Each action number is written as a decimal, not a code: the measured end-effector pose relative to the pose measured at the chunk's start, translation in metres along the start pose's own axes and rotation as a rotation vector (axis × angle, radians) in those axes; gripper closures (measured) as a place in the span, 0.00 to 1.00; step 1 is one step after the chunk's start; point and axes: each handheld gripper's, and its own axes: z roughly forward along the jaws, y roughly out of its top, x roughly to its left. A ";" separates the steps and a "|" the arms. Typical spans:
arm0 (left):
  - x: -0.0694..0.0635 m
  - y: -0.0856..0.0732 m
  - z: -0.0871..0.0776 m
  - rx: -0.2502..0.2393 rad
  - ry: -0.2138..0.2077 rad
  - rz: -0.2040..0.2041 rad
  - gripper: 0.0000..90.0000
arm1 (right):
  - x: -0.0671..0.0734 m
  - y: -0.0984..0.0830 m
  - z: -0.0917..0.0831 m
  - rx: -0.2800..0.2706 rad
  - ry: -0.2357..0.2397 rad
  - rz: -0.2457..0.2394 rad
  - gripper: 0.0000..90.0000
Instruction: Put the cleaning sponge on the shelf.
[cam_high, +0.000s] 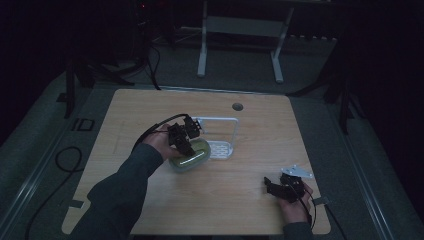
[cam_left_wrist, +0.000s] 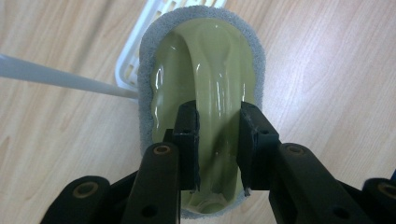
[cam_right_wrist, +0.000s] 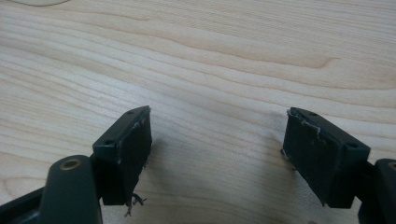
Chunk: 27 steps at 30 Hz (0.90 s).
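While clamped, left claw (cam_left_wrist: 217, 140) grips scrubber (cam_left_wrist: 205, 60).

This looks like a lab or recording room, kept dark. A bare light-wood table (cam_high: 250, 200) with rounded corners and a cable hole (cam_high: 237, 106) stands on grey carpet (cam_high: 310, 55). Behind the table stands a white metal desk frame (cam_high: 240, 30); left of the table, black stand legs (cam_high: 75, 80) and loose cables (cam_high: 60, 165) lie on the carpet.
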 end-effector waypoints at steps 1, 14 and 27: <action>0.000 0.000 0.000 0.000 0.000 0.000 0.80 | 0.000 0.000 0.000 0.000 0.000 0.000 0.26; 0.004 0.017 -0.004 0.019 -0.007 0.069 0.80 | 0.000 0.000 0.000 0.000 0.000 0.001 0.26; 0.008 0.036 0.000 0.010 -0.026 0.184 0.80 | 0.000 0.000 0.000 0.001 0.001 -0.002 0.26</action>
